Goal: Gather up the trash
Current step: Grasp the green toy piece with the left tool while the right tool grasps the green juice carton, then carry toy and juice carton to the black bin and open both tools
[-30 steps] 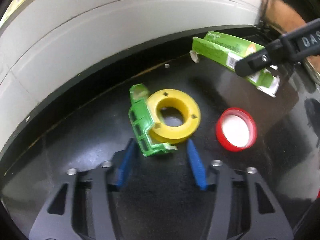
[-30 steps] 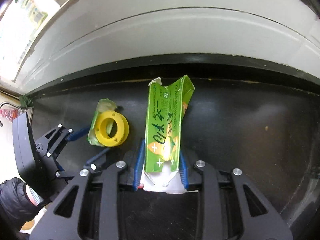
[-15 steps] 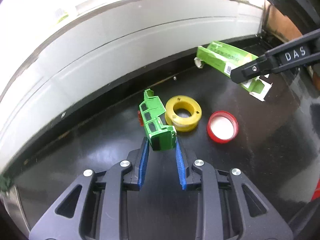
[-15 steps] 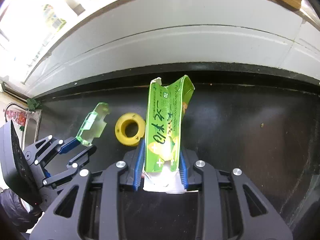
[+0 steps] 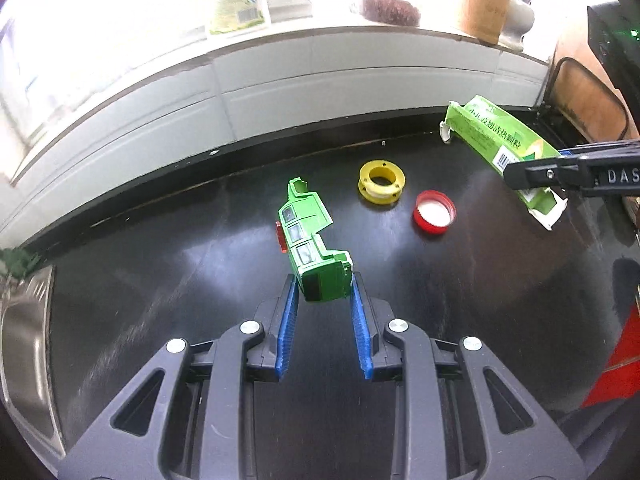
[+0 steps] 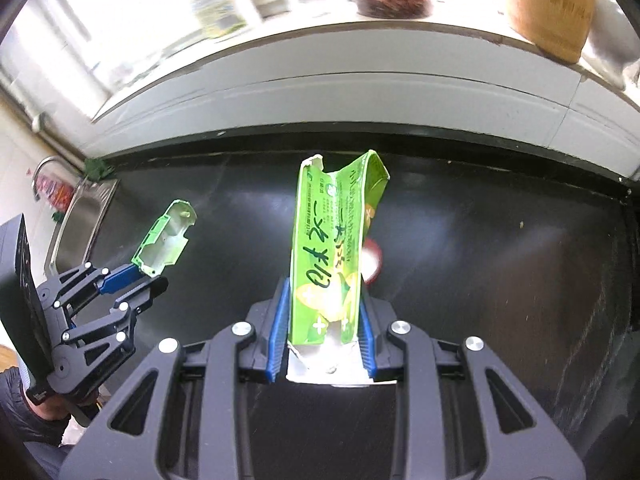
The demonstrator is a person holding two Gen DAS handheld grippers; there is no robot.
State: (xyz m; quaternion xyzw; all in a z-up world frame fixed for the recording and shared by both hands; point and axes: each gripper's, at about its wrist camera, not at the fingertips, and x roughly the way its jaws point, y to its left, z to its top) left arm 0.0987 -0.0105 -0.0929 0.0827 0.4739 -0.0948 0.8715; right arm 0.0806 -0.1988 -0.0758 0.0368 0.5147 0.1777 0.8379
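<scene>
red cap [image 6: 371,266]: half hidden behind carton [image 6: 334,256] | right gripper [image 6: 323,334]: clamped

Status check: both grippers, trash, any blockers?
Left gripper shut on green plastic toy-car shell. Right gripper shut on flattened green carton. Yellow spool, red lid on counter.
</scene>
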